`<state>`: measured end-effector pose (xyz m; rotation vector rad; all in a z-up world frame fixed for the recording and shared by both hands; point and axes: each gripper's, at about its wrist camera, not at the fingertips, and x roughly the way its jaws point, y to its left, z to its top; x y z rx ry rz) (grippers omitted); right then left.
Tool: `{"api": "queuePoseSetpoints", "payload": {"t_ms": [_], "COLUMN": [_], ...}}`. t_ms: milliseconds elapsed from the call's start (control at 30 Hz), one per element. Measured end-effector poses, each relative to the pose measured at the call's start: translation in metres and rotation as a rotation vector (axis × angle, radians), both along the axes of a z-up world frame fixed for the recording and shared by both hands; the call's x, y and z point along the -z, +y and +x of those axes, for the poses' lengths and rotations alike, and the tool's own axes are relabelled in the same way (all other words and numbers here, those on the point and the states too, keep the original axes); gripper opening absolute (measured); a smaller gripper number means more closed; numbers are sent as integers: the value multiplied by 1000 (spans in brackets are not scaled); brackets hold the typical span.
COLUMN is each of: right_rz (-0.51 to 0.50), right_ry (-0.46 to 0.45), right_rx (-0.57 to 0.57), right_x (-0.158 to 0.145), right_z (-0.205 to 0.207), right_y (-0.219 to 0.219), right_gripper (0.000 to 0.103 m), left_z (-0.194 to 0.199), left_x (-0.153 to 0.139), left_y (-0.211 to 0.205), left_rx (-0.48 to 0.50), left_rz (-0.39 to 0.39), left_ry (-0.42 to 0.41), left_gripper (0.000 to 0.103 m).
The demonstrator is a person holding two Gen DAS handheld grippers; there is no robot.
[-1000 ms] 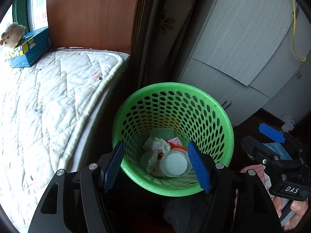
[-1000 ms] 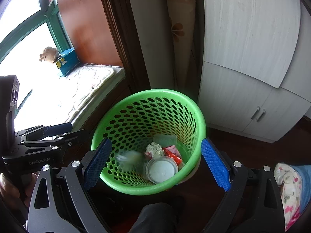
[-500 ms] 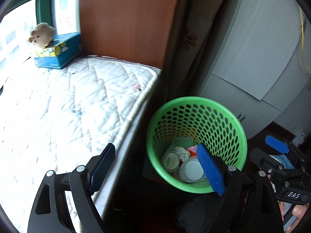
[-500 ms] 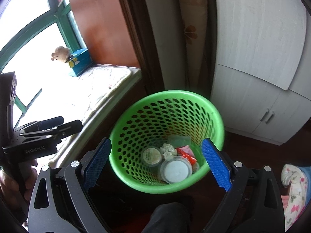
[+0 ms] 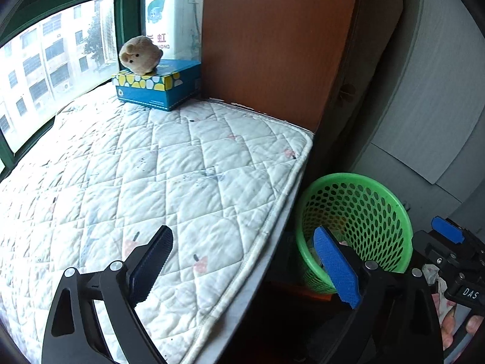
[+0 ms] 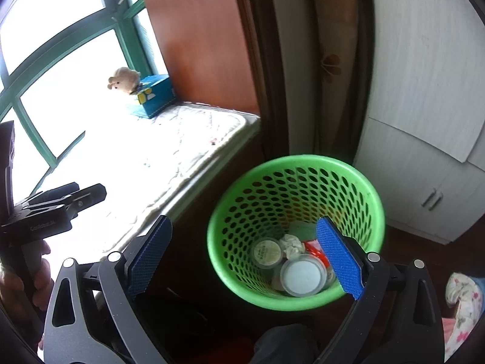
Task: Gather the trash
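Now both claws are empty. The left claw (image 5: 242,264) has just been opening and stands wide, nothing between its blue pads; it hangs over the edge of the quilted bed (image 5: 151,182), with the green basket (image 5: 391,212) off to its right on the floor. The right claw (image 6: 245,257) is also spread wide and grips nothing; it points down toward the basket (image 6: 236,242), its right pad over the rim.

The trash already lies in the basket's bottom: a white round lid (image 6: 303,276), a smaller round cup (image 6: 266,253), a crumpled paper ball (image 6: 292,244) and a red wrapper (image 6: 315,250). So this looks like the gap between a drop-off and the next pickup, or possibly the end of the job.

The stretch of bed in view shows no loose litter. Only a tissue box (image 5: 157,86) with a plush toy (image 5: 139,57) on top sits at the far corner by the window, and neither reads as trash. The next move, as I judge it, calls for sweeping the view further along the bed or floor to find anything left, then coming down on it with a claw kept wide until the pads straddle it. Much of the bed is washed out by window glare in the right view, so small scraps there could be missed.
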<state>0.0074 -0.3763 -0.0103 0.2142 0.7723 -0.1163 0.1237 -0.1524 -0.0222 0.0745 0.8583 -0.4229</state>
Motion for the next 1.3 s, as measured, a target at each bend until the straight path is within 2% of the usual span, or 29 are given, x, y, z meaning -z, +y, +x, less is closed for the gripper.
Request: {"api": "queuePoseSetpoints", "payload": {"t_ms": [100, 367, 733, 967, 1300], "right_rz": [4, -2, -57, -95, -102], "right_ry": [-17, -42, -69, -85, -96], "right_rx": [-12, -33, -105, -142, -160], "right_x": [-5, -13, -21, -22, -22], "right_z": [2, 6, 7, 5, 4], "right_y": [9, 33, 76, 97, 108], "right_gripper": [98, 99, 99, 99, 99], "left_z": [-1, -14, -29, -39, -49], "left_x": [-3, -16, -17, -21, -22], "left_y": [16, 59, 110, 129, 140], "left_rx": [-29, -112, -191, -239, -257], "left_rz": [9, 40, 28, 39, 53], "left_ry": [-14, -67, -60, -80, -91], "left_gripper": [91, 93, 94, 94, 94]}}
